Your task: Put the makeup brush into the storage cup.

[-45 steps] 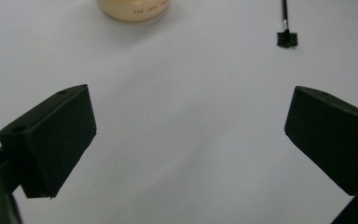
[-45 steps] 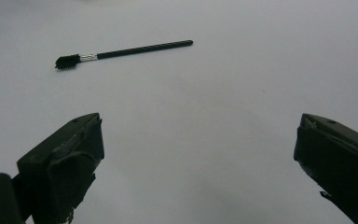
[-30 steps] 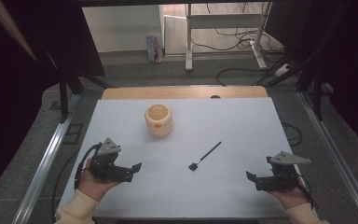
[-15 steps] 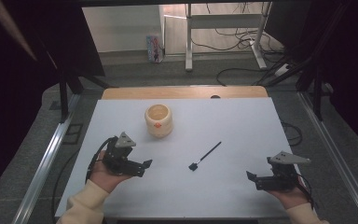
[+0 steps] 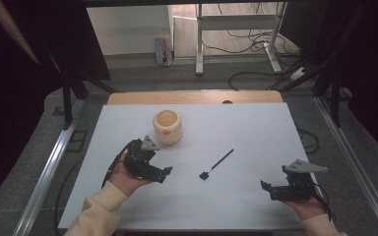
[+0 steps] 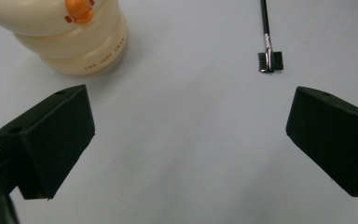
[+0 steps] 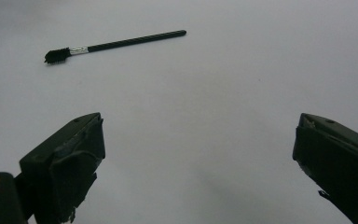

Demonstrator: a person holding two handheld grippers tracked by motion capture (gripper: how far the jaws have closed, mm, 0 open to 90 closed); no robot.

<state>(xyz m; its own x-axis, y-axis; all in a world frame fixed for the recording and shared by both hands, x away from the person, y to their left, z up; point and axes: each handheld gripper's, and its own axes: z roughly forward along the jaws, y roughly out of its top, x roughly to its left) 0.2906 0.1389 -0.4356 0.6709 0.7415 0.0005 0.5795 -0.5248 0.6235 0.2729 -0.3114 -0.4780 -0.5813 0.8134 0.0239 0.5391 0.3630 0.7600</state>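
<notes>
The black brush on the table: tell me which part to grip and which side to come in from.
Grip the brush around mid-handle, coming straight down from above with the jaws across the shaft. It lies flat on the white table, thin and straight, bristle head towards the person, so a sideways approach would probably just push it. The right gripper is open, with bare table between it and the brush.

Right tongs (image 7: 198,163) hang wide apart over the white counter (image 7: 242,79), nothing between the two black jaws. Up ahead, well clear of them, a thin black brush (image 7: 114,45) lies flat, bristles pointing left, handle running right.
</notes>
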